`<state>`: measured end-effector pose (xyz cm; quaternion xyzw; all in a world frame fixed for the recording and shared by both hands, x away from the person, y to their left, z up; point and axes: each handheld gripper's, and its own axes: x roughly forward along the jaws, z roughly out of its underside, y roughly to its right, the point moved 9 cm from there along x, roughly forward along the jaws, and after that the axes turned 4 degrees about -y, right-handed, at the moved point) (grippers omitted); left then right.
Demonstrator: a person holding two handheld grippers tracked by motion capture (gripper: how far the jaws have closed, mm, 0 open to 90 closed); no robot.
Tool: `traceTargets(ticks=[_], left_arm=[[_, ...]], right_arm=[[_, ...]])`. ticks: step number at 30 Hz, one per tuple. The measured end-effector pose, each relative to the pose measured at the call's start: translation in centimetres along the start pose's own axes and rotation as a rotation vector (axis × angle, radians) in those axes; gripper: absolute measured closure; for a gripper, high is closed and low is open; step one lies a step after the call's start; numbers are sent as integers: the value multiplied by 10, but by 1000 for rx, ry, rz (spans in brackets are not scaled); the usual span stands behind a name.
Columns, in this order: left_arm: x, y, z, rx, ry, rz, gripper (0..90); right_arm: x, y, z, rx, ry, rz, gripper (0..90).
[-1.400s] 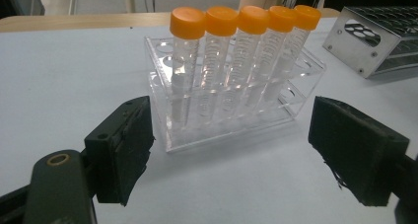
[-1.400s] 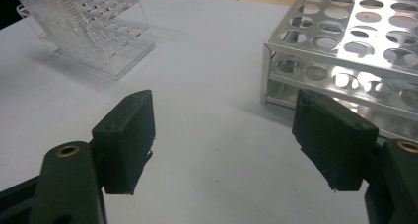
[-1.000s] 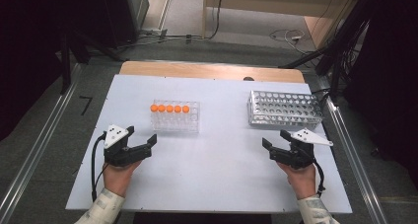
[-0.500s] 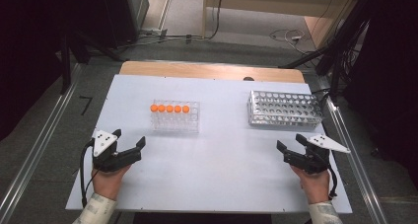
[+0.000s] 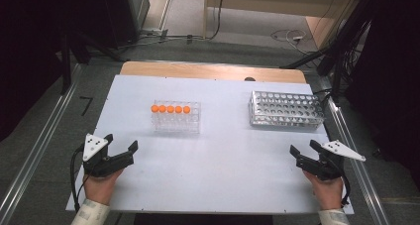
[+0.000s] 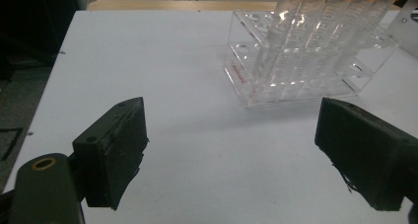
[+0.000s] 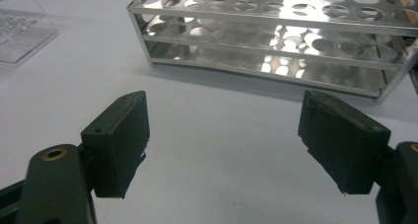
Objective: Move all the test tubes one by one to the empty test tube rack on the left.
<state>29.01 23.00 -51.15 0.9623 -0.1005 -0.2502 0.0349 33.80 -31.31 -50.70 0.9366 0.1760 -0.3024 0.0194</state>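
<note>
A: Well, both grippers, left gripper [image 5: 120, 146] and right gripper [image 5: 304, 149], sit at the near edge with jaws apart and empty.

B: The orange-capped tubes [image 5: 171, 109] stand farther off in the clear rack [image 5: 176, 123]; a skewed grab probably tips it. The steel rack [image 5: 287, 109] lies well apart.

From above our side we look forward and down on the whole white table [image 5: 218, 185]; the left gripper view sits low, close to the clear tube rack [image 6: 300, 61]; the right gripper view faces the steel rack [image 7: 276, 41] nearby; all share the tabletop.
</note>
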Motion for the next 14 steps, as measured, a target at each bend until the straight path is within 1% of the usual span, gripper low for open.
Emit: traceTargets(ticks=[2,5,9,12,14], left_arm=[[-3,-5,3,-3,-1,-9,128],[-8,-11,8,-1,-9,-26,128],[-12,-19,16,11,-32,-45,128],[-11,-26,19,-13,-46,-54,123],[-10,-30,20,-39,-57,-55,115]], right_arm=[[-3,6,2,-4,1,24,182],[-5,20,8,-13,-15,82,180],[-10,36,16,28,-27,104,179],[-13,43,22,52,-35,114,173],[-13,45,28,75,-54,101,163]])
